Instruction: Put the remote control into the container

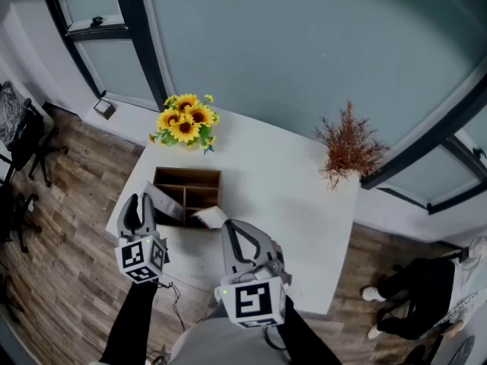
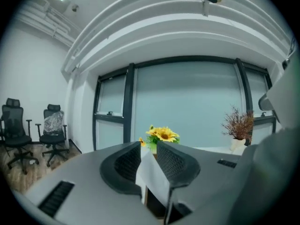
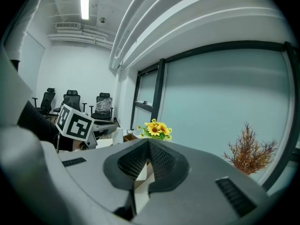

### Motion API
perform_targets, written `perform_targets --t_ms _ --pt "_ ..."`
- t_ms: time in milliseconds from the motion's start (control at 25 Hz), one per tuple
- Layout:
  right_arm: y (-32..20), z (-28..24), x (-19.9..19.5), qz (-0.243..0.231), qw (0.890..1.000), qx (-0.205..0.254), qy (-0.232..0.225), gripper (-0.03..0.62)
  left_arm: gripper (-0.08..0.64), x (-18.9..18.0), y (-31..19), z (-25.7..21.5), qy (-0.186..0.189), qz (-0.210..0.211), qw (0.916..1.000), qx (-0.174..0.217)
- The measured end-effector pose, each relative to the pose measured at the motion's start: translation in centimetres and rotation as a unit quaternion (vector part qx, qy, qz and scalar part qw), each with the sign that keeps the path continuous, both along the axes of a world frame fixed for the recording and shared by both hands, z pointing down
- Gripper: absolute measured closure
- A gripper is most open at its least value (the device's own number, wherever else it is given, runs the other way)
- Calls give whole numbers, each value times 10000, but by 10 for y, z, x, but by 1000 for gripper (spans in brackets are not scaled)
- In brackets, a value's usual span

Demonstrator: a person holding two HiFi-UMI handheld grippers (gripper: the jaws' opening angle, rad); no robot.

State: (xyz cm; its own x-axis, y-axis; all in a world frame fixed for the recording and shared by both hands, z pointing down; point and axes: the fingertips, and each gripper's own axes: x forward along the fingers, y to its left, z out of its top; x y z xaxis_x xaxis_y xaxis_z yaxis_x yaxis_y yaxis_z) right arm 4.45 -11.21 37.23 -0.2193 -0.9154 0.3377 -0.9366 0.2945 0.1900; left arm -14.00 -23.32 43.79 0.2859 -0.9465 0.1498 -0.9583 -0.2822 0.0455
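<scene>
Left hand-held gripper pinches flat, seemingly plastic remote

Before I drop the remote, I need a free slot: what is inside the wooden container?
The visible compartments of the wooden container look empty. The remote control covers its front-left corner.

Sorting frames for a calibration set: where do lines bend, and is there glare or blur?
Head view: the window frames bow strongly; the white table is evenly lit. Left gripper view: black corners; the left gripper and the remote control it clamps look soft. Right gripper view: the ceiling light blows out white.
</scene>
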Motion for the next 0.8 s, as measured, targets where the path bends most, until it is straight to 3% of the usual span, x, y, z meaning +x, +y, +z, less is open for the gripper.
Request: perform_targets --t_ms 160,280,440,800 --pt "-1 -7 0 30 9999 120 -68 589 460 2 20 -44 -116 -80 9990 428" --pt "1 -12 1 93 9996 216 -178 589 546 5 42 -68 117 -102 9986 496" --pt "1 -18 4 206 9981 412 -410 589 551 13 67 -85 359 58 9981 501" --pt "12 -37 14 432 9918 792 -902 589 551 20 110 -112 133 205 9973 693"
